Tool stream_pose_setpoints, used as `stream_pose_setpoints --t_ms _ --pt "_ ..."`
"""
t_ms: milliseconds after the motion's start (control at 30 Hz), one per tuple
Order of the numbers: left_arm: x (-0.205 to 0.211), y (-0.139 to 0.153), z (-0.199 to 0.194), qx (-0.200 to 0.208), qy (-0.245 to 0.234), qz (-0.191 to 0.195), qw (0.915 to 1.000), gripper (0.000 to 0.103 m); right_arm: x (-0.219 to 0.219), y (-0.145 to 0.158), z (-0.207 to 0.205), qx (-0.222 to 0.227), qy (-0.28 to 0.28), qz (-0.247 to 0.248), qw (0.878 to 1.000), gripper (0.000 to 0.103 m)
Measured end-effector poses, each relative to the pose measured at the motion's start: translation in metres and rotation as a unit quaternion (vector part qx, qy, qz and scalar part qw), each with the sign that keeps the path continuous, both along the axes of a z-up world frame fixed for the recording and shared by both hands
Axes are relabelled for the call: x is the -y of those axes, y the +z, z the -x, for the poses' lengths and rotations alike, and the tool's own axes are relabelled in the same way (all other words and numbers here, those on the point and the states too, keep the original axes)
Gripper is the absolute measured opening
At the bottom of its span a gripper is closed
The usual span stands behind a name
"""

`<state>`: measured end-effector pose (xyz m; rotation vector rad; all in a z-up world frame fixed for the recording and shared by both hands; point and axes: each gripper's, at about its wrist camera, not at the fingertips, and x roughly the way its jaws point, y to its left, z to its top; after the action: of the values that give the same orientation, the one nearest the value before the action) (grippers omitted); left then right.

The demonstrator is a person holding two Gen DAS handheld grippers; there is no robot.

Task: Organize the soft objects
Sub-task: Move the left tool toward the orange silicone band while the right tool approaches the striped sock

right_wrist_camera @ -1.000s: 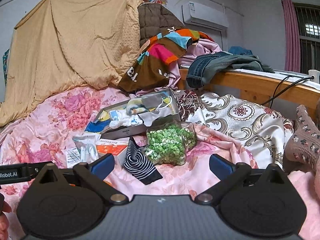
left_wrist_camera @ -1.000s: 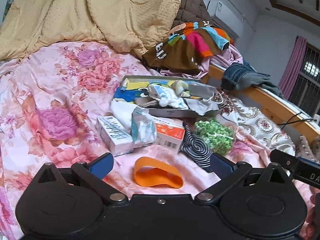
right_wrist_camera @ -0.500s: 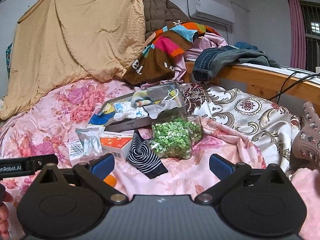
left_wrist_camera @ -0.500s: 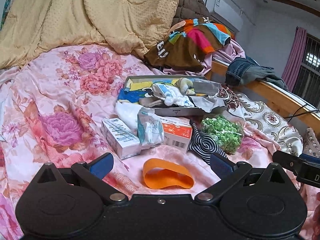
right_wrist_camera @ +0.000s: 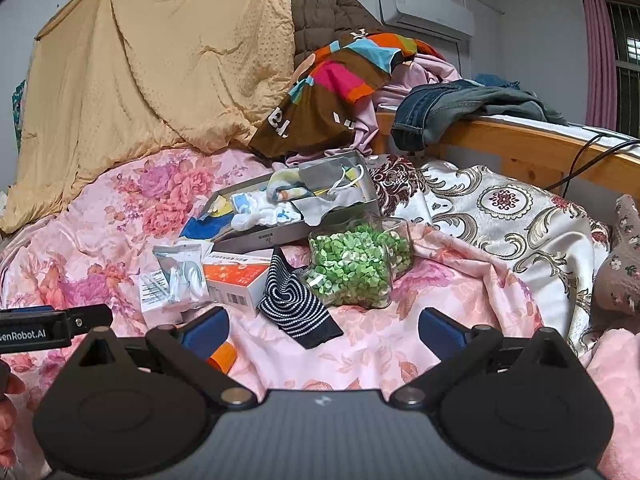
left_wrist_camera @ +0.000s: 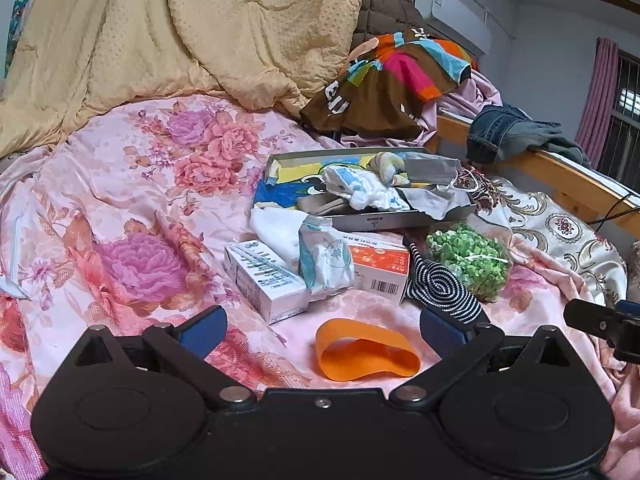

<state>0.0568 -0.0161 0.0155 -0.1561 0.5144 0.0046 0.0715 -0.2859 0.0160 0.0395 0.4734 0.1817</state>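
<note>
A grey shallow box point(left_wrist_camera: 400, 222) point(right_wrist_camera: 280, 236) on the floral bedsheet holds small cloths and a face mask. In front of it lie a white carton point(left_wrist_camera: 264, 280), a plastic-wrapped packet point(left_wrist_camera: 324, 260) point(right_wrist_camera: 180, 276), an orange-and-white carton point(left_wrist_camera: 380, 268) point(right_wrist_camera: 236, 280), a black-and-white striped sock point(left_wrist_camera: 440, 284) point(right_wrist_camera: 296, 304) and a clear bag of green pieces point(left_wrist_camera: 468, 260) point(right_wrist_camera: 352, 264). An orange band point(left_wrist_camera: 364, 350) lies between the fingers of my open left gripper point(left_wrist_camera: 324, 330). My right gripper point(right_wrist_camera: 324, 330) is open and empty, just short of the sock.
A beige quilt point(left_wrist_camera: 180, 40) and piled clothes point(left_wrist_camera: 392, 80) fill the back of the bed. A wooden bed rail point(right_wrist_camera: 520, 148) with jeans over it runs along the right. A patterned cloth point(right_wrist_camera: 500, 216) covers the bed's right side.
Both grippers have drawn slightly nearer to the pile and shifted left, so the objects sit further right and larger in view. Both jaws stayed open.
</note>
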Motion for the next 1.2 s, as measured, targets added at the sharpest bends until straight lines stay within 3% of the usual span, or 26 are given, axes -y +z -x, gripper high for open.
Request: stream_pose_setpoints --t_ms 600,1000,1200 --pt "-0.011 -0.021 -0.011 -0.024 -0.005 -0.003 0.9997 0.102 -0.007 -0.015 -0.017 -0.04 0.008 0.001 0.999 0.103" --pt "-0.022 -0.024 -0.047 -0.029 -0.08 0.044 0.9954 0.102 -0.008 -0.034 -0.034 -0.088 0.004 -0.012 0.996 0.103" --pt "-0.018 -0.037 -0.074 -0.055 -0.114 0.058 0.9902 0.102 -0.005 -0.043 -0.049 -0.081 -0.008 -0.033 0.996 0.103"
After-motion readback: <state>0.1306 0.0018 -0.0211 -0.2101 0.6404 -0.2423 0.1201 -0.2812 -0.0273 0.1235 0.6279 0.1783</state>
